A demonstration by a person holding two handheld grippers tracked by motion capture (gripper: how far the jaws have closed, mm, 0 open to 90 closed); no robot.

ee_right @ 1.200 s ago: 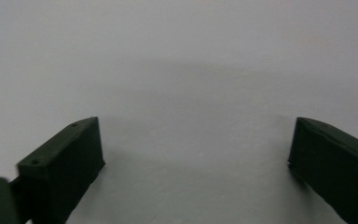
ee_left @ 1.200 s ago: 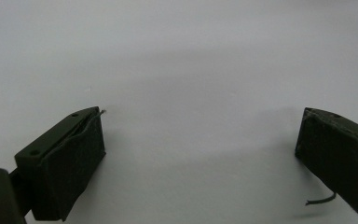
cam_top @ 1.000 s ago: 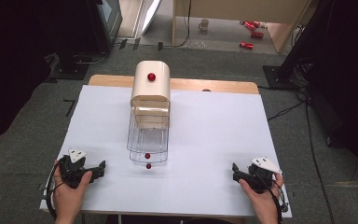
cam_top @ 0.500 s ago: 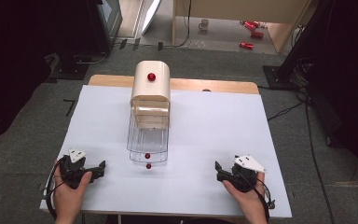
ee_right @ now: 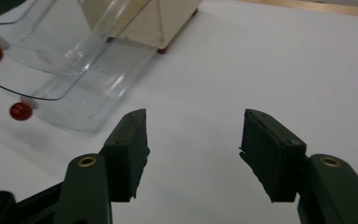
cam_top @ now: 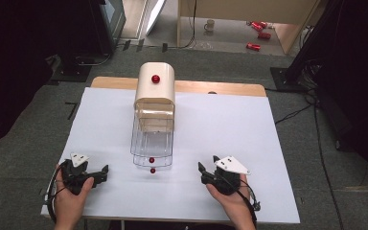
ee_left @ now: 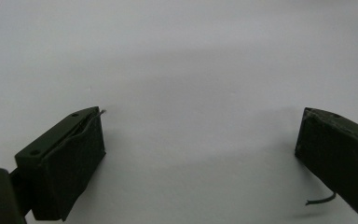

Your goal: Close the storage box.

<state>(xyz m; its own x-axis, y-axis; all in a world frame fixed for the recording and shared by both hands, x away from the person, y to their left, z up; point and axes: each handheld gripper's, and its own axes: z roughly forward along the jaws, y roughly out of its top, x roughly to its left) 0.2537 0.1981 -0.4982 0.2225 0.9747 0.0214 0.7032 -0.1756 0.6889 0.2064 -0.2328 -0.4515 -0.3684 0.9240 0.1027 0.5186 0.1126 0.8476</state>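
Observation:
A cream cabinet (cam_top: 155, 88) with a red knob on top stands at the back middle of the white table cover (cam_top: 230, 124). Clear drawers (cam_top: 152, 141) are pulled out from it towards me, each with a small red knob (cam_top: 153, 170) at the front. My right gripper (cam_top: 202, 173) sits to the right of the drawer fronts and points at them. Its jaws have just been closing; they stand partly open with nothing between them (ee_right: 195, 122). The drawers (ee_right: 74, 60) and a red knob (ee_right: 20, 111) lie to its upper left. My left gripper (cam_top: 103, 173) rests at the front left, wide open over bare cover (ee_left: 201, 121).
The wooden table edge (cam_top: 220, 87) shows behind the cover. Dark floor surrounds the table, with red cans (cam_top: 258, 33) and a cup (cam_top: 210, 25) far back. Bare white cover lies on both sides of the drawers.
My right gripper has moved left towards the drawer fronts and its jaws have narrowed. The left gripper has stayed in place.

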